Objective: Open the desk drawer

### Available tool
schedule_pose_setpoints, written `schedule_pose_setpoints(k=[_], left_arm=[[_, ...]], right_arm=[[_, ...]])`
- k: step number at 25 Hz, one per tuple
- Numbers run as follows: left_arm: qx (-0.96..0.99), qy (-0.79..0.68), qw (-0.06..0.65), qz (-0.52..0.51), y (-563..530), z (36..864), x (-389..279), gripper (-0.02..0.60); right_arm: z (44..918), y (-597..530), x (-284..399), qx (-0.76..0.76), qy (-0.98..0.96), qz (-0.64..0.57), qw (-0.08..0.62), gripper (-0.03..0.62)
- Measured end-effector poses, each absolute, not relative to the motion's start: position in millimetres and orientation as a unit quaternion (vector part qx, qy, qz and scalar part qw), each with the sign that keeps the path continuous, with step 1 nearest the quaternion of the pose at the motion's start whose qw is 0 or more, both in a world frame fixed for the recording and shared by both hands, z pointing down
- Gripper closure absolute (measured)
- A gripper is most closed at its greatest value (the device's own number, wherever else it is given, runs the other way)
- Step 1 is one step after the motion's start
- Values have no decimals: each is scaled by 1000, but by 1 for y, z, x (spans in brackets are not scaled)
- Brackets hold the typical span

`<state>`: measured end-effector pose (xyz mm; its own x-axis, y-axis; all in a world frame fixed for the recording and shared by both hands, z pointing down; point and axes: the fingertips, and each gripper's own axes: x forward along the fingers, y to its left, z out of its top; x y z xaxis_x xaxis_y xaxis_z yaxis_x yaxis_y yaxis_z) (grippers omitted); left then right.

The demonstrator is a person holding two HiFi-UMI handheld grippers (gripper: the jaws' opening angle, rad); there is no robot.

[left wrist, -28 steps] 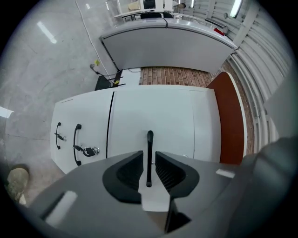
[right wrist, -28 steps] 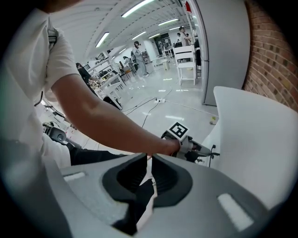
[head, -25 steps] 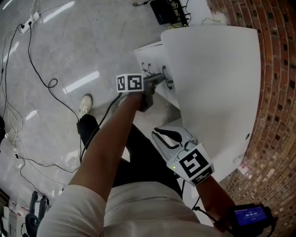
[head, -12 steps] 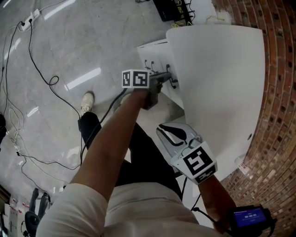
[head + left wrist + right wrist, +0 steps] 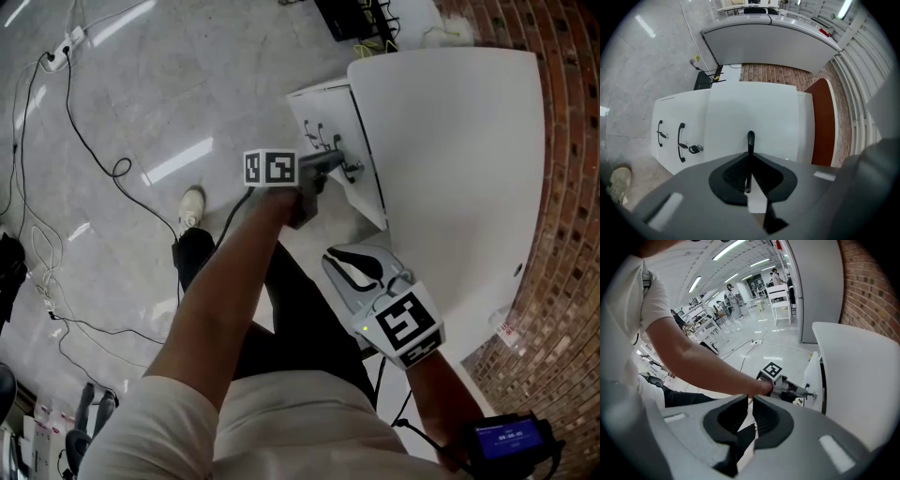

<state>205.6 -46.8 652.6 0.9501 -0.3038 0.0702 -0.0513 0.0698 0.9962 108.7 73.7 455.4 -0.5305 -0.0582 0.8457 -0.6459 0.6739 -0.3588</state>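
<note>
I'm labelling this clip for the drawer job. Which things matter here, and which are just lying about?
Job in hand: left gripper, shut on the drawer handle; desk drawer.

Lying about: right gripper, shut on nothing; keys in another drawer; power strip; black box.

Drawers (image 5: 319, 117) under worktop (image 5: 450, 159) edge. Left tool (image 5: 337, 163) on handle (image 5: 352, 172) nearest worktop. Right tool (image 5: 361, 269) before worktop. Cables (image 5: 84, 150) on floor (image 5: 141, 84), left.

Two grippers in your hands: left gripper (image 5: 342, 167), right gripper (image 5: 336, 262). Two marker cubes (image 5: 270, 169), one per gripper. One white desk (image 5: 450, 141). Three black handles in all — two free handles (image 5: 680, 142), plus one drawer handle (image 5: 750, 139) in the left jaws. One shoe (image 5: 192, 204). One power strip (image 5: 70, 37).
</note>
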Motion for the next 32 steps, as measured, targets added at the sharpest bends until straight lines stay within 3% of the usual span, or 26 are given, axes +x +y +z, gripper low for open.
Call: schedule_pose_setpoints(k=[32], left_arm=[[679, -134, 719, -63, -17, 652, 124, 561]], right_arm=[[460, 57, 66, 216, -812, 349, 415, 560]])
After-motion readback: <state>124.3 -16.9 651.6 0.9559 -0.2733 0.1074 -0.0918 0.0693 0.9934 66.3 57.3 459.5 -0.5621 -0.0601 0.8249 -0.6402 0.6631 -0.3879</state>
